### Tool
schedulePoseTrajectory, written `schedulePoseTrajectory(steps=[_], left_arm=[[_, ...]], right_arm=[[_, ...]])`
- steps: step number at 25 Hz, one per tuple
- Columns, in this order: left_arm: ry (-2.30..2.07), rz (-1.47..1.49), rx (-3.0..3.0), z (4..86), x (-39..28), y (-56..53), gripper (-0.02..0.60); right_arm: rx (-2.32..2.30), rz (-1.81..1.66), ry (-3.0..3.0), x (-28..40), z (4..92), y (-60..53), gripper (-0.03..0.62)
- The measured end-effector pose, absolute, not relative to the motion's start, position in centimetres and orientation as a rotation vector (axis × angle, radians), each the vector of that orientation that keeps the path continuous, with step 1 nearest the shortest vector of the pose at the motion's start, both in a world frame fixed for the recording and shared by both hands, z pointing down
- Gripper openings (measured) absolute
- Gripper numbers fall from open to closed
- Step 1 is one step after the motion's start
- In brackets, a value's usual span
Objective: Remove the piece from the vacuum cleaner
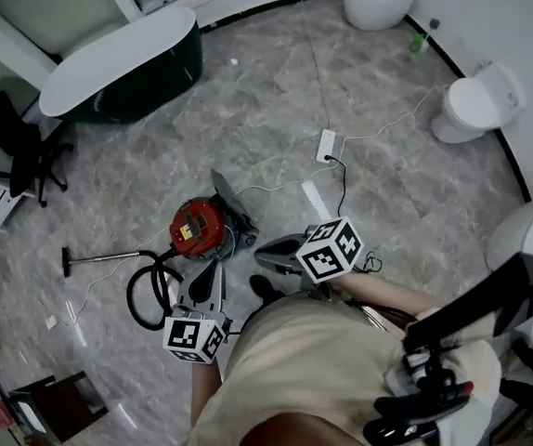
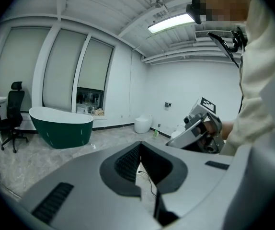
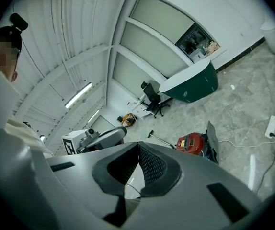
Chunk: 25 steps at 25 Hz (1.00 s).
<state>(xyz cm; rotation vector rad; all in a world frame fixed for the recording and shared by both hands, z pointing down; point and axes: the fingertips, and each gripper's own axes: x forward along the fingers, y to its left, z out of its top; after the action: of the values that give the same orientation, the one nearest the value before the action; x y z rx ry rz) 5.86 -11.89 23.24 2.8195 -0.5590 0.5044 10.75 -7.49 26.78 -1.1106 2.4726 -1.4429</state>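
Observation:
The red canister vacuum cleaner sits on the marble floor below me, with a grey flap standing up at its right side. Its black hose loops to the left and the wand lies flat. My left gripper hovers just in front of the vacuum, shut with nothing between its jaws. To the right of the vacuum my right gripper is also shut and empty. The right gripper view shows the vacuum beyond the shut gripper. In the left gripper view the gripper points across the room.
A white power strip with cables lies on the floor beyond the vacuum. A dark green bathtub stands at the back left, next to an office chair. Toilets line the right wall. A green bottle stands near it.

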Motion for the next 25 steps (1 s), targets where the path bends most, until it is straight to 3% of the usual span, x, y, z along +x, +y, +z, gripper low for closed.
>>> schedulePoseTrajectory(steps=[9, 25], left_arm=[[-0.534, 0.463, 2.831, 22.5, 2.7, -17.3, 0.003], [-0.739, 0.429, 2.745, 25.5, -10.2, -23.7, 0.003]], right_arm=[[-1.185, -1.5, 2.443, 8.5, 25.7, -11.0, 0.002], [-1.125, -1.689, 2.569, -1.2, 30.1, -16.5, 0.002]])
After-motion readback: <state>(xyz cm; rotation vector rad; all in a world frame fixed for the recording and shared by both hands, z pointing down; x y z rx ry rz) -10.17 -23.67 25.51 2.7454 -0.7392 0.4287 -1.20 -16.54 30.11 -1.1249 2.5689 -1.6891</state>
